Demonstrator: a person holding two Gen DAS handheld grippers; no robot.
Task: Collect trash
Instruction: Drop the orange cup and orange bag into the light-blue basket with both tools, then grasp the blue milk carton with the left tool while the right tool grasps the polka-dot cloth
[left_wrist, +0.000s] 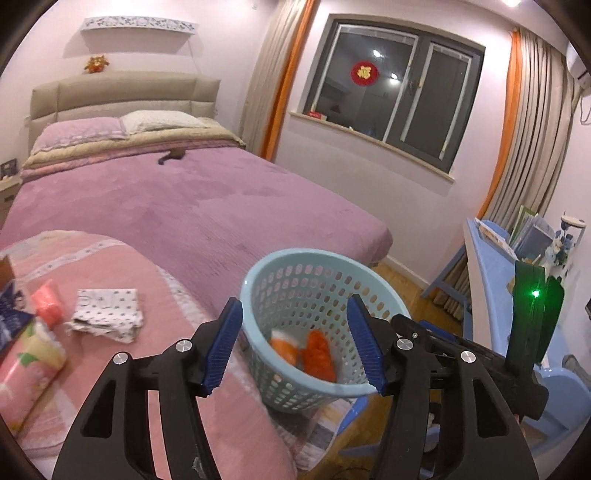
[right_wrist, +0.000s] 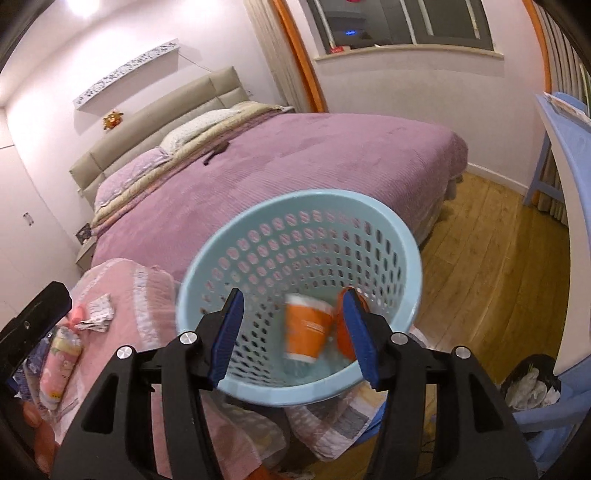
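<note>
A light-blue perforated basket (left_wrist: 306, 255) (right_wrist: 295, 201) stands at the edge of a pink quilt (left_wrist: 122, 369). Inside it lie a blurred orange paper cup (right_wrist: 306, 332) (left_wrist: 282, 345) and a second orange piece (left_wrist: 319, 356). My left gripper (left_wrist: 294, 300) hangs open just over the basket's near rim, with nothing between its blue pads. My right gripper (right_wrist: 292, 295) is also open above the basket mouth; the cup lies below its jaws, not touched. On the quilt to the left lie a polka-dot folded wrapper (left_wrist: 107, 310) (right_wrist: 98, 314), a pink pack (left_wrist: 46, 301) and a floral tissue pack (left_wrist: 29, 365).
A purple-covered bed (left_wrist: 192, 199) fills the space behind the basket. At the right are a blue desk (left_wrist: 487, 266) with books, a blue chair (right_wrist: 546, 413) and a black bin of crumpled white waste (right_wrist: 532, 380). Wooden floor (right_wrist: 491, 266) lies beyond.
</note>
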